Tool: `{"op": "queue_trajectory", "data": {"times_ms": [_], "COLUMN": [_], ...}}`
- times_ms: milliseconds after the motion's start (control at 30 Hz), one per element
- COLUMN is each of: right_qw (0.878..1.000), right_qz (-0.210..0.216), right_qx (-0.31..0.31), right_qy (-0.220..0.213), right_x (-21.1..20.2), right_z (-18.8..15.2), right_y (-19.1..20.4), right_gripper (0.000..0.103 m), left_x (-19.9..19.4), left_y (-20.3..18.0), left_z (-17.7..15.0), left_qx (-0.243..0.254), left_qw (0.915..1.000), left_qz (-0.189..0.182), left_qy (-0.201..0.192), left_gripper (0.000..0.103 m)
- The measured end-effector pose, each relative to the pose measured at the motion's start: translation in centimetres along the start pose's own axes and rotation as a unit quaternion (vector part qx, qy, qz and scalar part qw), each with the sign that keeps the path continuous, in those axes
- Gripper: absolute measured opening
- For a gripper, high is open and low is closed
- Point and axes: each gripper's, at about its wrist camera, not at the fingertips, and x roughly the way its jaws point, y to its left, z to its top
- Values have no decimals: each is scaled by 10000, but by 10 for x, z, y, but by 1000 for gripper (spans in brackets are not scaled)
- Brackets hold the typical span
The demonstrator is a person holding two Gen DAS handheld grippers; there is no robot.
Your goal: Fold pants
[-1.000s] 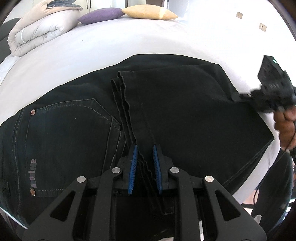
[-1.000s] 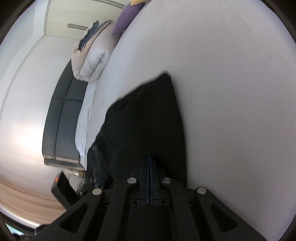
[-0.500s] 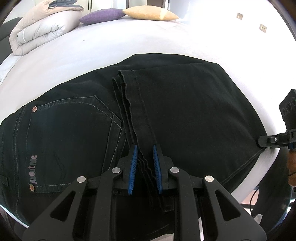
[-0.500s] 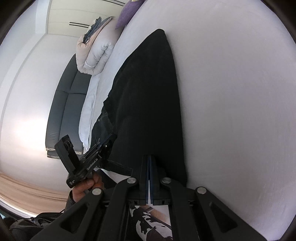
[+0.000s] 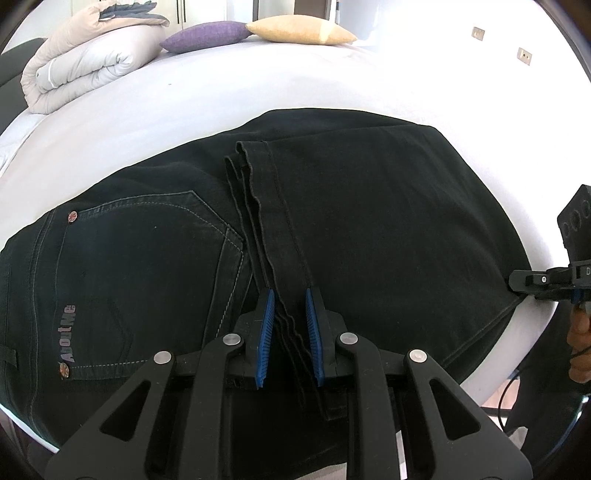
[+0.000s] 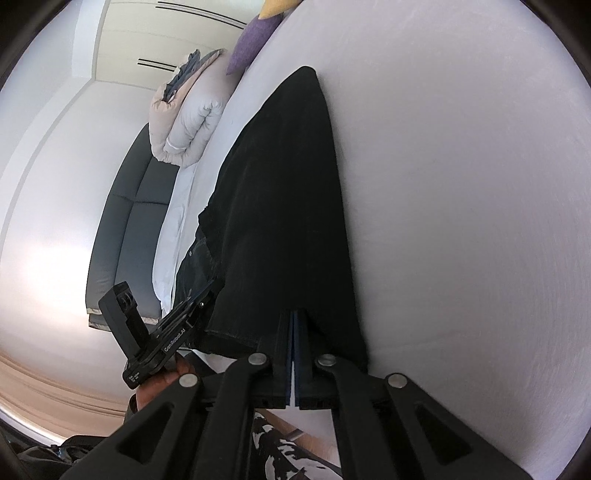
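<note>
**A:** Left wrist view: left gripper (image 5: 289, 325) pitched steeply down over the pants (image 5: 369, 229), blue ribbed pads (image 5: 266, 332) clamped on the stacked leg hems. Hem stack runs from 12 o'clock down into the jaws, four wavy denim edges visible.

**B:** Where are the pants?

**A:** Flat on the white bed (image 5: 184, 96), folded over once: legs lie across the seat. Dark, near-black denim. Back pocket (image 5: 147, 280) at 9 o'clock, light contrast stitching, copper rivets, grey logo patch.

**B:** Right side?

**A:** Right gripper (image 6: 293, 343) at 3 o'clock of the left view, at the fold corner near the bed edge. Right wrist view: pads pressed together, only a thin sliver of light between them lower down. Tips sit at the cloth edge, shallower downward angle, camera rolled sideways. Can't tell whether denim is actually between the pads.

**B:** Hands?

**A:** Part of a hand (image 6: 162, 380) wrapped on the left gripper's handle at 8 o'clock in the right view.

**B:** Background?

**A:** Rolled puffy duvet (image 5: 81, 66) at 10 o'clock, purple cushion (image 5: 207, 35) and yellow cushion (image 5: 299, 31) at 12. Dark sofa (image 6: 125, 221) beside the bed.
</note>
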Motion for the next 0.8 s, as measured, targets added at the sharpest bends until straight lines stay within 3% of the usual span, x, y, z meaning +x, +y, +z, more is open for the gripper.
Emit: {"op": "queue_trajectory", "data": {"times_ms": [200,300,333,367,400,433,533,633,700,800], "right_qw": [9999,9998,9998,9998,9998,9997,9996,9993,9992,9984], "right_qz": [-79,-69,-72,-82,-91,-103,-55,-9,-71,79], "right_qx": [21,64,73,88,87,84,142,216,129,28], "right_qy": [-112,-150,-154,-160,-168,-186,-247,-297,-371,-567], "right_x": [0,-1,-1,-1,0,0,0,-2,-5,-13], "right_z": [-2,-1,-1,0,1,1,0,0,-2,-6], "right_y": [1,-1,-1,0,0,1,-1,-2,5,23], "right_gripper": [0,0,0,0,0,0,0,0,2,49], "left_x": [-11,-29,-39,-49,-59,-72,-96,-113,-120,-128], "left_y": [8,27,37,45,54,67,99,135,150,176], "left_z": [-5,-16,-22,-28,-35,-46,-74,-104,-117,-135], "left_qx": [-226,-762,-982,-1158,-1348,-1644,-2389,-3268,-3628,-4166], "left_qw": [9995,9958,9931,9906,9876,9815,9616,9307,9148,8880], "left_qz": [-175,-428,-532,-572,-575,-602,-825,-1003,-1000,-921], "left_qy": [-141,-266,-349,-443,-564,-779,-1067,-1303,-1466,-1714], "left_gripper": [18,28,43,71,81,85,85,85,85,85]}}
